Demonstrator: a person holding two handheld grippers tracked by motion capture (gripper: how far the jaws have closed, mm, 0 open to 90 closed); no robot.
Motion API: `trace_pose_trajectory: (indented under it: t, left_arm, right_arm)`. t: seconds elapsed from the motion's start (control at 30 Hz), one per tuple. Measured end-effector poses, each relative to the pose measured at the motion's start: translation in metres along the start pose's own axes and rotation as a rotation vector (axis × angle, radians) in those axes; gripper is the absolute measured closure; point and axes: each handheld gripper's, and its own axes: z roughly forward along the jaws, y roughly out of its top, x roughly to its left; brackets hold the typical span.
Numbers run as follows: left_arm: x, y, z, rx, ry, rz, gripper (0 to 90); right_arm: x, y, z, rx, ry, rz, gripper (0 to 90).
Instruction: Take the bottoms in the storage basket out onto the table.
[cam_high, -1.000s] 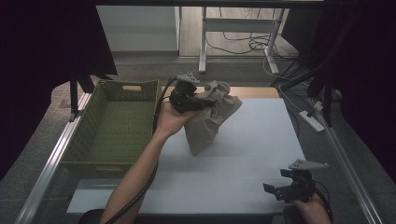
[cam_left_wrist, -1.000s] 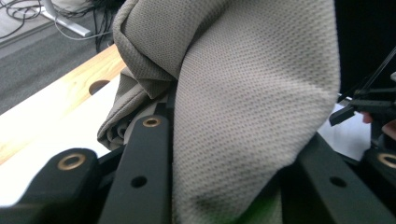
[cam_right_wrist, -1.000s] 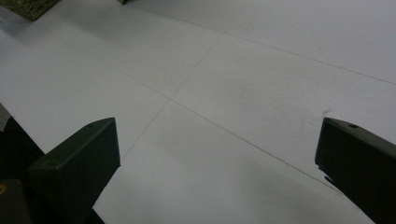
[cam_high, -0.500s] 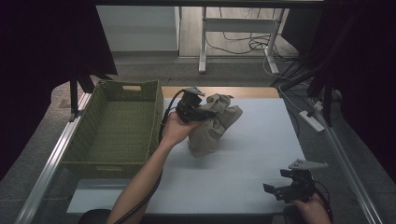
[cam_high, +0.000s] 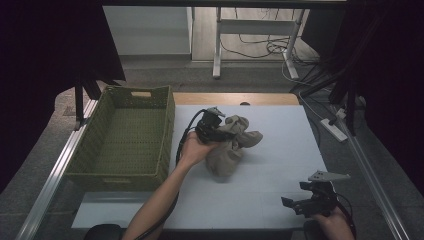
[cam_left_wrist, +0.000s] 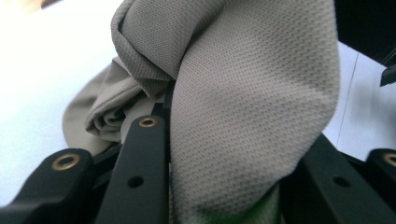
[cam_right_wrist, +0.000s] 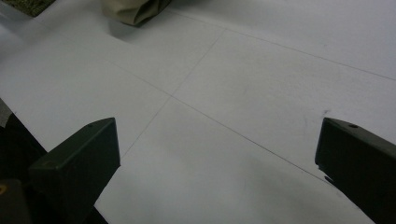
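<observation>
The left gripper (cam_high: 226, 131) is clamped on a bunched grey-beige garment (cam_high: 231, 150); in the left gripper view a thick fold of the knit fabric (cam_left_wrist: 243, 107) fills the space between the two black jaws, so the grip reads as firm; the garment lies crumpled on the white table (cam_high: 280, 195), near the middle and toward the far edge, with its lower bulk resting on the surface and its upper part gathered at the gripper; the green woven basket (cam_high: 167, 125) stands just left of the garment, apart from it, and its interior appears bare; the right gripper (cam_high: 300, 206) sits at the near right corner of the table, well apart from the cloth, its jaws spread wide with nothing between them, as the right gripper view confirms over bare white surface (cam_right_wrist: 224, 140); judged from this layout, the work in hand is handling the garment, either spreading it for folding or moving it to the basket; the grasp is made, but no fold is formed and nothing is in the basket, so most of the work remains; the type of garment cannot be told, since sleeves, collar and hems are buried in the bundle; the left gripper's fingertips are hidden by fabric; a small green tint at the lower edge of the left gripper view cannot be identified; the room around the table is dark and indistinct
</observation>
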Motion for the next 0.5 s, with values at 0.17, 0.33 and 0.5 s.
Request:
trace_pose_trajectory:
  t: [0.17, 0.33, 0.5]
  left_arm:
    - [0.003, -0.008, 0.008, 0.017, 0.004, -0.012, 66.7]
    - [0.006, -0.016, 0.017, 0.035, 0.014, -0.024, 66.1]
    - [0.004, -0.022, 0.028, 0.071, 0.042, 0.005, 65.6]
  right_arm:
    - [0.000, 0.000, 0.000, -0.001, 0.002, 0.000, 0.5]
    - [0.000, 0.000, 0.000, 0.000, 0.002, -0.001, 0.5]
    - [0.000, 0.000, 0.000, 0.001, 0.003, -0.001, 0.5]
